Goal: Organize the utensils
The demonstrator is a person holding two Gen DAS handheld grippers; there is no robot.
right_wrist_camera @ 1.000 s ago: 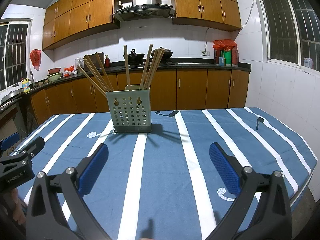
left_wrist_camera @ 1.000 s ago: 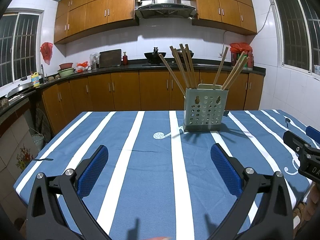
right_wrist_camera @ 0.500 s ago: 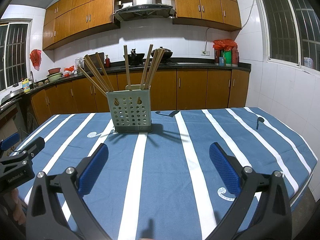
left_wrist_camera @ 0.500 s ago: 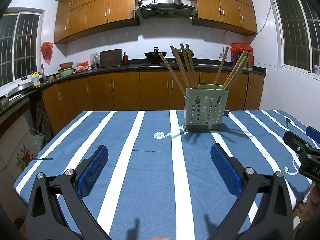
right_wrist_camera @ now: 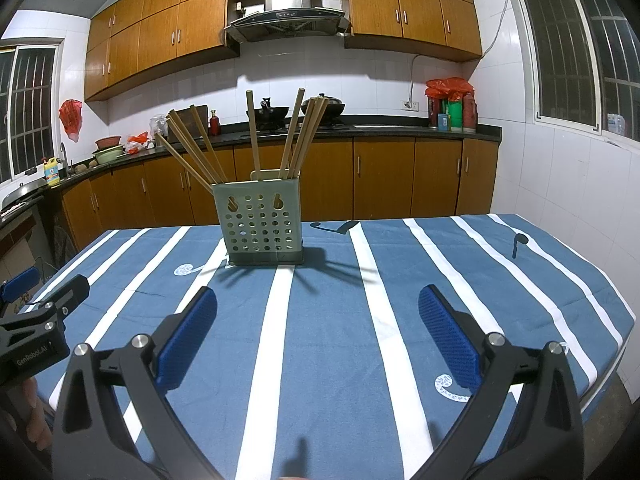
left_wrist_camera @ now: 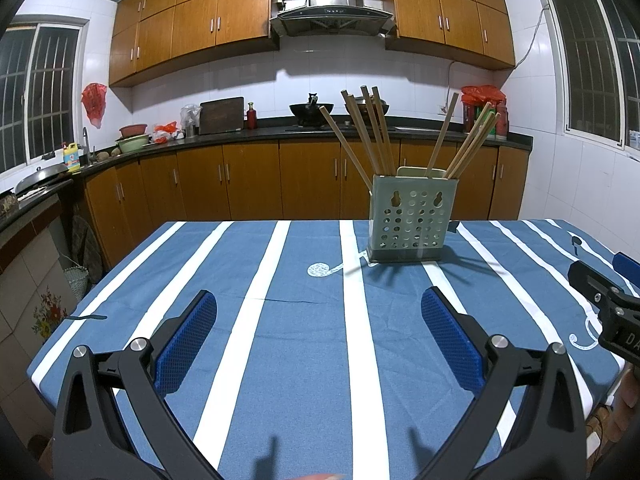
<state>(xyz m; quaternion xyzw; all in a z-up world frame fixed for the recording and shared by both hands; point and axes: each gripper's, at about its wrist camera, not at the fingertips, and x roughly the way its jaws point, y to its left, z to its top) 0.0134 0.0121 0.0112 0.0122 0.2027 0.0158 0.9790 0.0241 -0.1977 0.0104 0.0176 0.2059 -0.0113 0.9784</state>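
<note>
Seemingly near done: chopsticks all standing in perforated holder at far middle of striped tablecloth, none loose on it. Left gripper and right gripper spread wide, empty, well short of holder.

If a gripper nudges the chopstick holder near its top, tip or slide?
Probably tips: the holder is tall and perforated, likely light plastic. The splayed chopsticks raise its weight. The cloth may grip its base.

only the holder interrupts the table; chopsticks fan outward
</note>
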